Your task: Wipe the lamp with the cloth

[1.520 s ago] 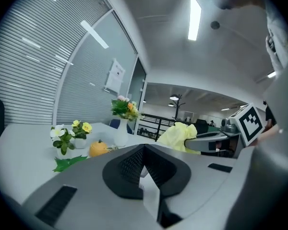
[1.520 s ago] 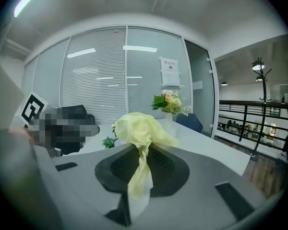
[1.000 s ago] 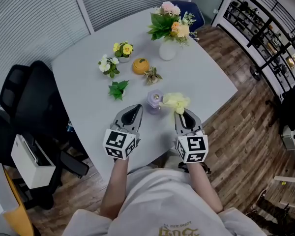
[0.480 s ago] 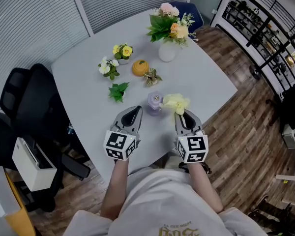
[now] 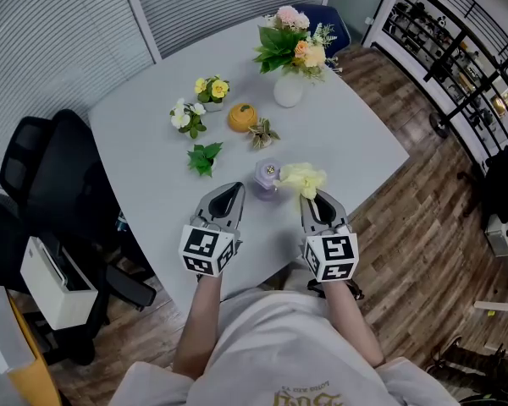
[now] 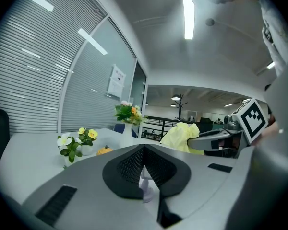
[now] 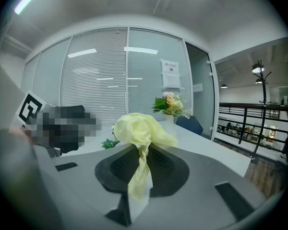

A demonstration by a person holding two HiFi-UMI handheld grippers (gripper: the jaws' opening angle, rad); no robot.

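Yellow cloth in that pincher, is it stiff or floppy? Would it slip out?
Probably floppy: the yellow cloth puffs up above the right gripper, and a twisted tail hangs limp below. Likely light, as the puff holds itself up. Slipping seems unlikely, since the jaws pinch it tight.

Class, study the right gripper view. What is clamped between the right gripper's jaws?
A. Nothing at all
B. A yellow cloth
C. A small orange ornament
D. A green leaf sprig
B: in the right gripper view, the right gripper has its jaws pinched on the yellow cloth, which bunches up above them and hangs in a twisted strand between them.
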